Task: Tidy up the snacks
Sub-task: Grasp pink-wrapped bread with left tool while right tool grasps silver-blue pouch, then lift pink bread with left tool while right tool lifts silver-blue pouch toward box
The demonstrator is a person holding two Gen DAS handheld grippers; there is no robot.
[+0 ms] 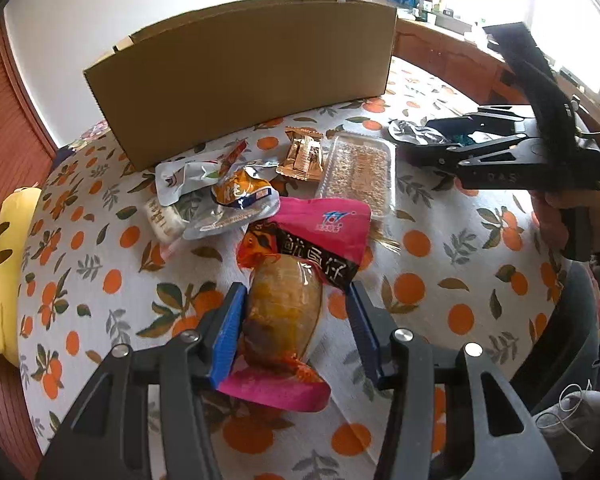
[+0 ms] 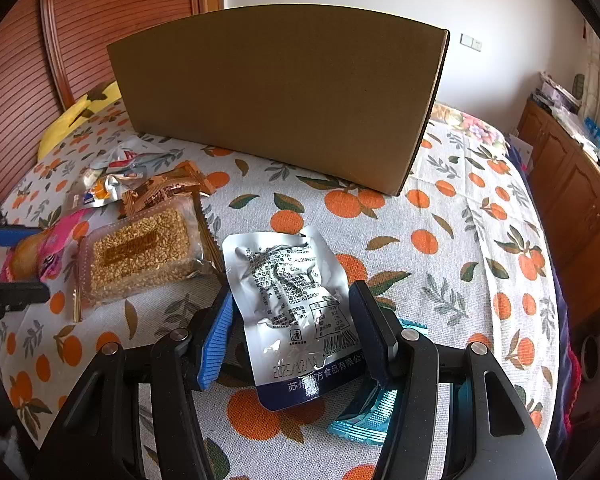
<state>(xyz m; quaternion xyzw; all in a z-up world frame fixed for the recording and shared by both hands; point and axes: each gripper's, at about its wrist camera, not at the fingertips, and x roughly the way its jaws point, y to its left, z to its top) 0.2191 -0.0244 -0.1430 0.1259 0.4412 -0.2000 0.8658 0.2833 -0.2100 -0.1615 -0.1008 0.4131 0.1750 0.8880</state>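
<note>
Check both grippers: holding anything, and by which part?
Neither grips yet. Left gripper is open around the pink squid pouch's lower body; right gripper is open around the silver pouch's middle.

silver pouch (image 2: 296, 308) — "0512", pink packet (image 1: 300, 280) — "鱿鱼仔"

1. The left wrist view looks forward and down along its tool (image 1: 296, 300), low and close over the orange-print cloth (image 1: 440, 280), facing the cardboard box (image 1: 240, 80).
2. The right wrist view sits equally low, facing the same cardboard box (image 2: 280, 108).
3. Both share the box, the cloth and the sesame bar pack (image 1: 358, 172) (image 2: 140, 256).
</note>
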